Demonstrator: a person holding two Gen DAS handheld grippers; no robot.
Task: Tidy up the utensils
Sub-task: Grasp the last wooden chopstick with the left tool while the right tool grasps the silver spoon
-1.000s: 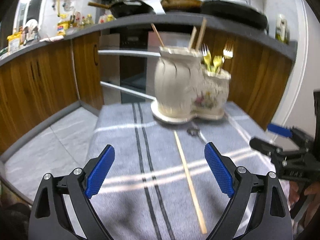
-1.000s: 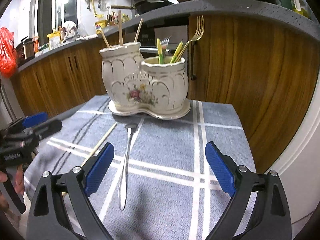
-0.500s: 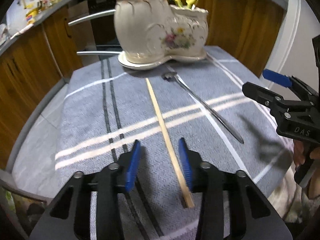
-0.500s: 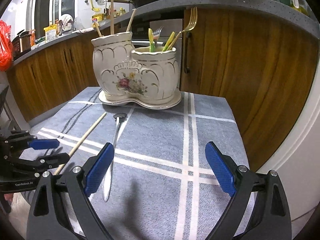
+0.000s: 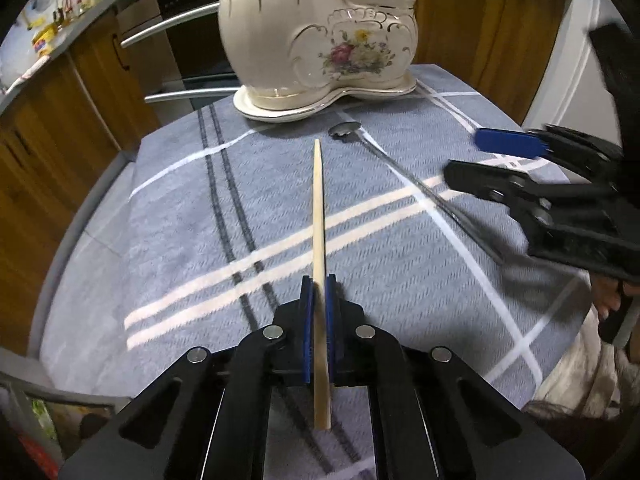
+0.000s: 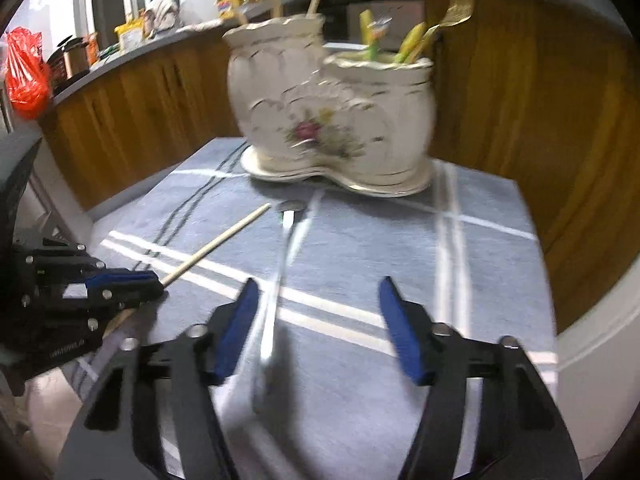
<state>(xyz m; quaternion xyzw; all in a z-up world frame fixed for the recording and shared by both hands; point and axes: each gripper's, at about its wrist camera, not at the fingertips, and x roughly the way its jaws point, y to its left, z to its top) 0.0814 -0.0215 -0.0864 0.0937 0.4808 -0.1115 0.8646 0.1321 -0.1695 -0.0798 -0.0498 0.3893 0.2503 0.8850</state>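
A wooden chopstick (image 5: pixel 318 208) lies on the grey-blue checked cloth (image 5: pixel 180 216), pointing at a white floral ceramic utensil holder (image 5: pixel 320 36). My left gripper (image 5: pixel 319 292) is shut on the chopstick's near end; it also shows in the right wrist view (image 6: pixel 120 280). A metal spoon (image 6: pixel 276 280) lies to the right of the chopstick, bowl toward the holder (image 6: pixel 332 108). My right gripper (image 6: pixel 316 320) is open, low over the spoon's handle, which lies just inside its left finger. The holder's two cups hold chopsticks, forks and yellow-handled utensils.
The cloth covers a small table (image 6: pixel 500 240) with its edges close on all sides. Wooden kitchen cabinets (image 6: pixel 520 100) under a grey counter stand behind the holder. A red bag (image 6: pixel 24 80) sits on the far left counter.
My left gripper moved right and closed on the chopstick's near end. My right gripper dropped forward and left over the spoon's handle, still open.
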